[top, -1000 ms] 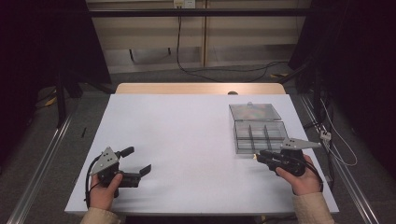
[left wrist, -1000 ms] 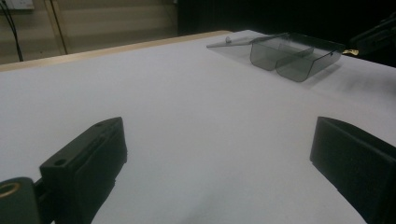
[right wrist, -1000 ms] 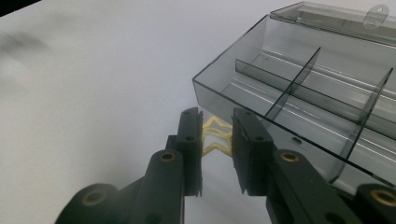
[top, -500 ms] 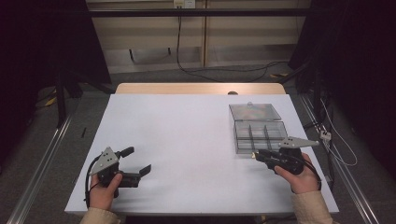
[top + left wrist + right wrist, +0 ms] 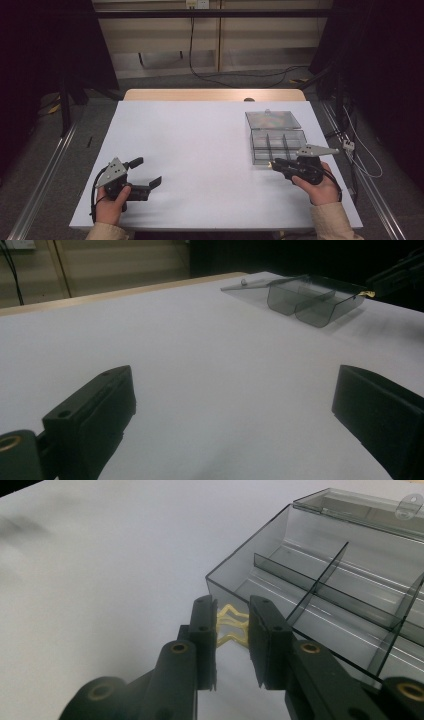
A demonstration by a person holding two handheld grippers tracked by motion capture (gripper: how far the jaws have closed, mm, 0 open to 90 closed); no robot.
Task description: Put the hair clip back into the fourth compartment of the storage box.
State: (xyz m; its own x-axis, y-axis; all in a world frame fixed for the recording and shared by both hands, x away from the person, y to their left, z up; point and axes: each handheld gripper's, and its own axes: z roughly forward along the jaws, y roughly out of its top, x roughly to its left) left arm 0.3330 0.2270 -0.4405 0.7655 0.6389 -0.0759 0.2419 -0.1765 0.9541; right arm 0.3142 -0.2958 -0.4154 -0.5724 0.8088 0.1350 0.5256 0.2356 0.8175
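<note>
A clear grey compartment box stands at the right of the white table, its lid open and lying flat behind it. My right gripper is at the box's near left corner, shut on a thin yellow rubber band. In the right gripper view the crumpled band bulges between the pads, just outside the box wall. My left gripper rests at the front left, open, with nothing between its jaws. From the left gripper the box shows far off.
The box's dividers split it into several compartments; those in view hold nothing. The table's wooden far edge lies beyond the white sheet. Cables trail off the table's right side.
The right gripper has edged slightly forward and left, toward the box's corner, with the band in it. The left gripper has stayed put.
</note>
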